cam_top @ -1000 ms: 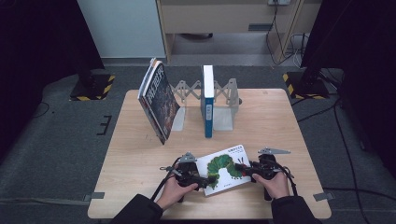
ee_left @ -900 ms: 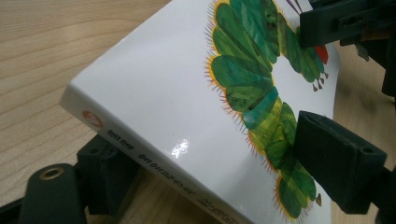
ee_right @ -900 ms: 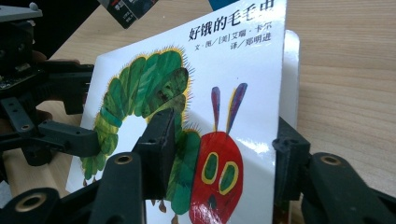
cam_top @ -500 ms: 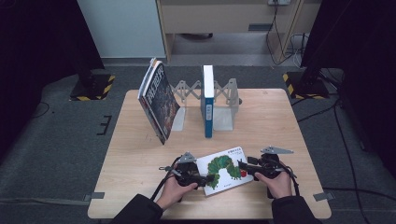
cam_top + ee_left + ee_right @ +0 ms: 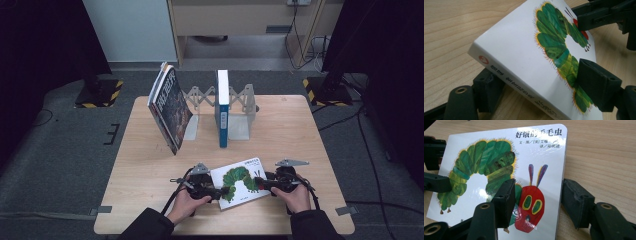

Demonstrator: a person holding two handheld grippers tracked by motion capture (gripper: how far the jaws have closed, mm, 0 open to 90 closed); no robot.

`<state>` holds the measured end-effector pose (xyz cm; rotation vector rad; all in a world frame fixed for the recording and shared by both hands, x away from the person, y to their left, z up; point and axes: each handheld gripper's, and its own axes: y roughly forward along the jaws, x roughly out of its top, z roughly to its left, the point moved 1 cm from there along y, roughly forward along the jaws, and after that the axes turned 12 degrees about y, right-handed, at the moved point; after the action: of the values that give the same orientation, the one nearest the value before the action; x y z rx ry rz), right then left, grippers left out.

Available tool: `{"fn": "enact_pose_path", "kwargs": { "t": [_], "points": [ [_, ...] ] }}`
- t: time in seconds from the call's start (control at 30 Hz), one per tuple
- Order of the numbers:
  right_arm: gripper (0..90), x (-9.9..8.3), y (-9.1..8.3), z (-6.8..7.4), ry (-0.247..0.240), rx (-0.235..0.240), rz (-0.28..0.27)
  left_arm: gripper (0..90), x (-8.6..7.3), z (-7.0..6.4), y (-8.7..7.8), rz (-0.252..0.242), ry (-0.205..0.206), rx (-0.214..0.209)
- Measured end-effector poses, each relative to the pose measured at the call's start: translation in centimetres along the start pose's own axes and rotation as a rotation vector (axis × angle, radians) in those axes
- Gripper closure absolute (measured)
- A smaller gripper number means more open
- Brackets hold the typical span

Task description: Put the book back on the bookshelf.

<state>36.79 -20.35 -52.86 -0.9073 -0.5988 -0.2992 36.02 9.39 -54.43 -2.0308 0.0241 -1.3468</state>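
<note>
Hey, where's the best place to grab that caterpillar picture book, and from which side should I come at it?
Grip the caterpillar book by its two short edges, one gripper from each side, jaws above and below the cover. It is a thin, stiff board book, so an edge fits between the jaws. The left gripper already straddles the spine end this way, and the right gripper the opposite edge by the red head.
</note>
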Motion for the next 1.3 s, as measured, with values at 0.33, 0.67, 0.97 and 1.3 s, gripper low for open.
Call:
{"fn": "enact_pose_path", "kwargs": {
  "t": [0.33,0.67,0.97,1.3],
  "points": [
    [48.3,0.1,-0.1,0.1,-0.006,0.009,-0.013,27.3,-0.2,0.1,-0.2,-0.013,-0.022,-0.036],
    [48.8,0.4,-0.5,0.5,0.009,0.058,-0.062,42.9,0.9,-0.9,-0.9,-0.045,0.038,-0.062],
    [48.9,0.8,-0.8,0.6,-0.039,0.086,-0.127,59.5,2.3,-1.1,-2.4,-0.084,0.085,-0.042],
    [46.6,0.4,-0.7,0.4,-0.014,0.090,-0.083,61.2,2.0,-1.5,-2.4,-0.107,0.083,-0.036]
  ]
}}
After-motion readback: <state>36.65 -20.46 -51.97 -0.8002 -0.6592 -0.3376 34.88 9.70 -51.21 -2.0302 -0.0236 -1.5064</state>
